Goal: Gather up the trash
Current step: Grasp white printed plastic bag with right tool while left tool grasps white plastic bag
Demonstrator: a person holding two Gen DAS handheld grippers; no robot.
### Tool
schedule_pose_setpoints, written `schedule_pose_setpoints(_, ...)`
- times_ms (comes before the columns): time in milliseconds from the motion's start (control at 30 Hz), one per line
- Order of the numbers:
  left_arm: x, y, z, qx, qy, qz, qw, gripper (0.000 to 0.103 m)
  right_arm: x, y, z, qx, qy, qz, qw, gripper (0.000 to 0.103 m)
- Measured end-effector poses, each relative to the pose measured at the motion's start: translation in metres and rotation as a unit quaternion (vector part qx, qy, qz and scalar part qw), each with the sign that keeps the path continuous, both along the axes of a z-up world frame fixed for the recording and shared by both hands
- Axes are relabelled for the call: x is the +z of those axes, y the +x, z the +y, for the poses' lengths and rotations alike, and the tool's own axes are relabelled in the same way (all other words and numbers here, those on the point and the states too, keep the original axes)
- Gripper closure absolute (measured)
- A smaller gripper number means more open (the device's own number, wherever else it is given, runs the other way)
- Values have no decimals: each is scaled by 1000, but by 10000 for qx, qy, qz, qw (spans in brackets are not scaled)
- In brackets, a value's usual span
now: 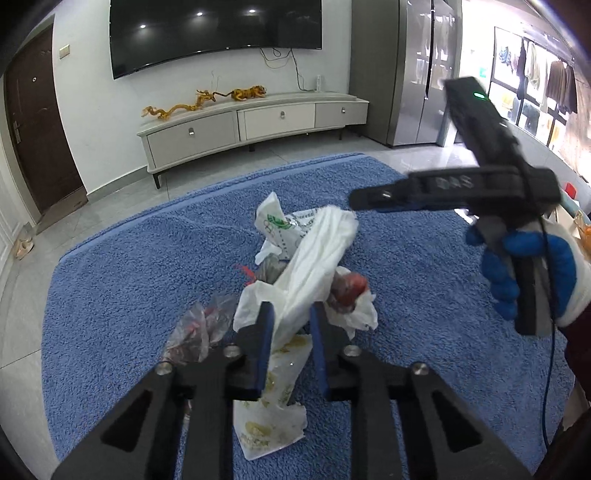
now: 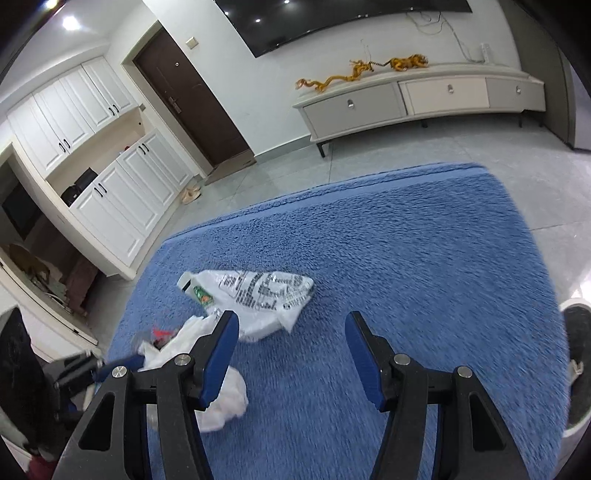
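A heap of trash lies on a blue rug [image 1: 424, 280]. My left gripper [image 1: 290, 314] is shut on a twisted white plastic bag [image 1: 317, 251] that runs up between its blue pads. Behind it sits a printed white bag [image 1: 275, 225], also seen as the printed bag [image 2: 266, 291] in the right wrist view. A crumpled tissue with red in it [image 1: 351, 291], a clear wrapper [image 1: 192, 328] and a stained paper [image 1: 273, 406] lie around the fingers. My right gripper [image 2: 291, 317] is open over the rug, nothing between its fingers. The same right gripper [image 1: 369, 199] hovers beyond the heap, held by a gloved hand [image 1: 532, 273].
A pale TV stand [image 1: 258, 122] with gold figurines stands at the far wall under a large TV [image 1: 214, 33]. A dark door [image 2: 192, 99] and white cabinets [image 2: 110, 206] are at the left. A white bin [image 2: 576, 369] stands at the rug's right edge.
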State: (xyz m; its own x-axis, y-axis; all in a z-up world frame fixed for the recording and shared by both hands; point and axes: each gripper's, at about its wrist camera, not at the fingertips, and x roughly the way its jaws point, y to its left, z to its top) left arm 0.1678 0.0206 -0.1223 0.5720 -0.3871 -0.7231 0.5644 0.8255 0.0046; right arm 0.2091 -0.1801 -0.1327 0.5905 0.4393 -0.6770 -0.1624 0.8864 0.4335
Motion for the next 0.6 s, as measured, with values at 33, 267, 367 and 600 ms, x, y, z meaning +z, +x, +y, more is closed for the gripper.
schedule_pose_setpoints(33,-2,0,0,-14,-5,12,10000,90,-4,7,1,-4,40,54,10000,47)
schedule_pose_setpoints(267,-10,9,5,136,-202,112,9996,101,-28,38,4,95,292,424,9986,63)
schedule_pose_setpoints(367,-6,11,9,248,-374,80,9990,102,-32,41,3,115,360,477,9981,77)
schedule_pose_setpoints(600,19,1,23,542,-795,-45,9954,102,-29,27,-14,14,638,394,9972,90)
